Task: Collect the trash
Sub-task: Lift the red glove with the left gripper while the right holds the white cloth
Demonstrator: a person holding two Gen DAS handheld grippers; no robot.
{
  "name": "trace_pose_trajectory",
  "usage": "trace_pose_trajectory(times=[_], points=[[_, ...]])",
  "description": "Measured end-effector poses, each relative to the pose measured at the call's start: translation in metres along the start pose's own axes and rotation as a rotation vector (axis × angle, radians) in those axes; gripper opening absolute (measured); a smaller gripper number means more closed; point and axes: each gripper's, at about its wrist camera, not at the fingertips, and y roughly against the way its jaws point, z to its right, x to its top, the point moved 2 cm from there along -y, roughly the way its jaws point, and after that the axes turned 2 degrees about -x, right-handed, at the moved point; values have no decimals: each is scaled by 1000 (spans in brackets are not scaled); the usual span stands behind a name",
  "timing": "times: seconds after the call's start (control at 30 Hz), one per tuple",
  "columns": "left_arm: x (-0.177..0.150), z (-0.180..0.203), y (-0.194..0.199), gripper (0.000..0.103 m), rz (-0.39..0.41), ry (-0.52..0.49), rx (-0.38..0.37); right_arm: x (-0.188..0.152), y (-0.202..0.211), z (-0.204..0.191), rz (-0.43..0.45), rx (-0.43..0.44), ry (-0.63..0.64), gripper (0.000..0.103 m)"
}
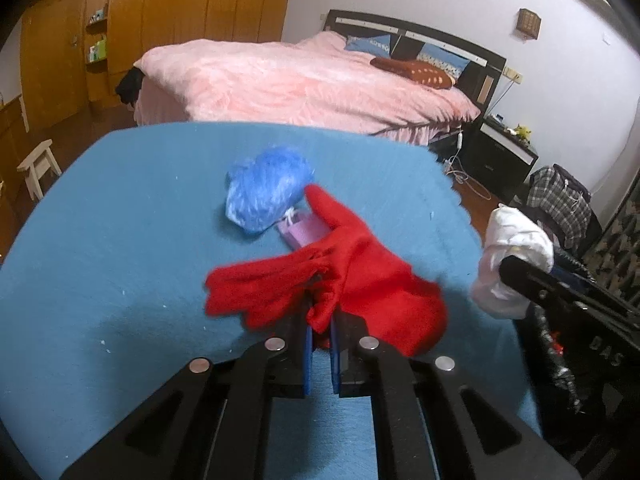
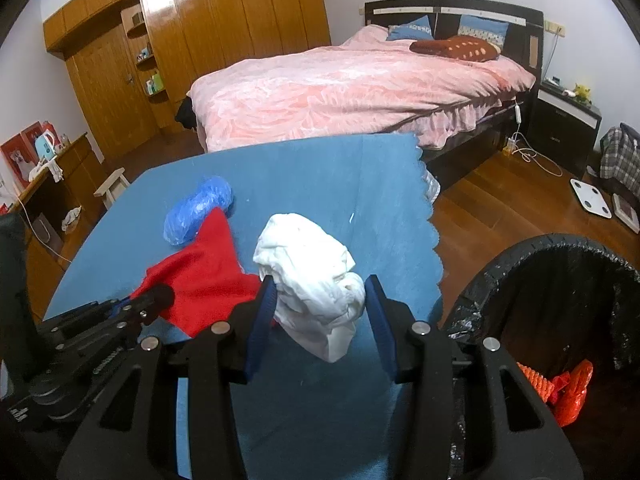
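Bedroom, blue-covered desk [image 2: 320,168]. Left claw [image 1: 320,308] pressed together, pinching red cloth [image 1: 360,264]. Right claw [image 2: 320,304] clamps white crumpled bag [image 2: 312,276] beside black bin [image 2: 560,248].

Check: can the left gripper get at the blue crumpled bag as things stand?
Probably not yet. The left gripper is shut on the red cloth, which drapes over its fingers and lies between them and the blue crumpled bag. Once the cloth is dropped, the blue mat around the bag looks unobstructed.

A home bedroom: a bed [image 2: 360,92] under a pink quilt, wooden wardrobes [image 2: 224,20] and a nightstand [image 2: 568,120].
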Motion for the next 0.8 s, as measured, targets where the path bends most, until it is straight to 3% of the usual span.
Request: trace_pose_trajectory(times=[0.8], points=[[17, 28, 68, 7, 93, -22, -21, 13, 57, 9, 69, 25, 19, 44]])
